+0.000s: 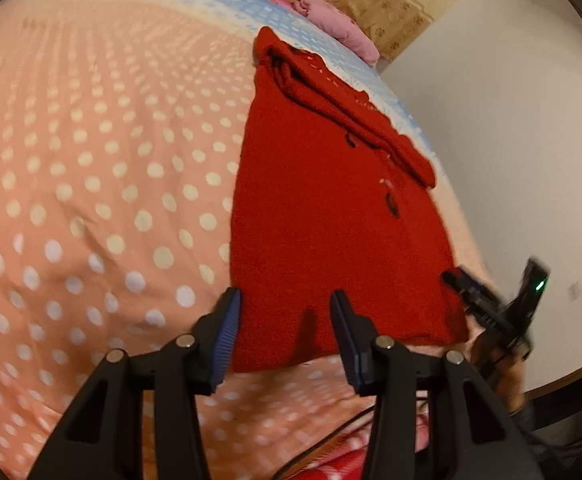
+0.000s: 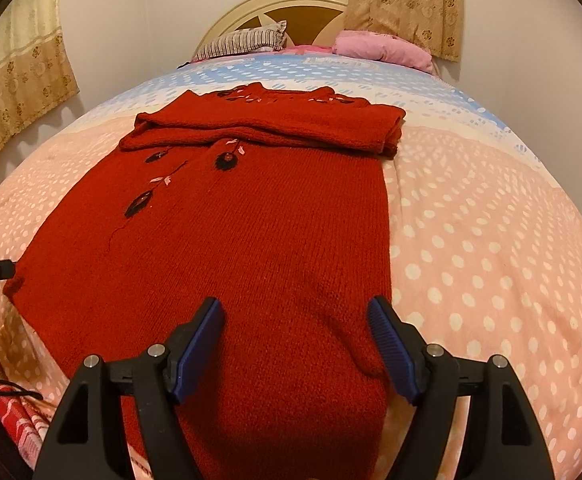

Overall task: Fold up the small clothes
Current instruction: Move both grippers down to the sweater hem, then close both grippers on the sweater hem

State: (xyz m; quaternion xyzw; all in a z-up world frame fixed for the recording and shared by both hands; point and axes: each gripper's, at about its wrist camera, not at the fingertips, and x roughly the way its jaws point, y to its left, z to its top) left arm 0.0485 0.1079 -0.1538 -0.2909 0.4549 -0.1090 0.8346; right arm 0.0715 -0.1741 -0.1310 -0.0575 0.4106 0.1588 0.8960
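A red knitted sweater (image 2: 251, 216) with black and pink flower embroidery lies flat on the bed, its sleeves folded across the chest. It also shows in the left wrist view (image 1: 331, 216). My left gripper (image 1: 285, 302) is open and empty, hovering over the sweater's bottom hem near its left corner. My right gripper (image 2: 295, 312) is open and empty, low over the lower part of the sweater near its right edge. The right gripper also shows in the left wrist view (image 1: 457, 276), at the hem's other corner, blurred.
The bed has a pink polka-dot cover (image 2: 491, 240) with a blue band at the far end. A striped pillow (image 2: 243, 42) and a pink pillow (image 2: 379, 48) lie by the headboard. Curtains (image 2: 15, 76) and a white wall surround the bed. A cable (image 2: 7, 386) hangs at the near edge.
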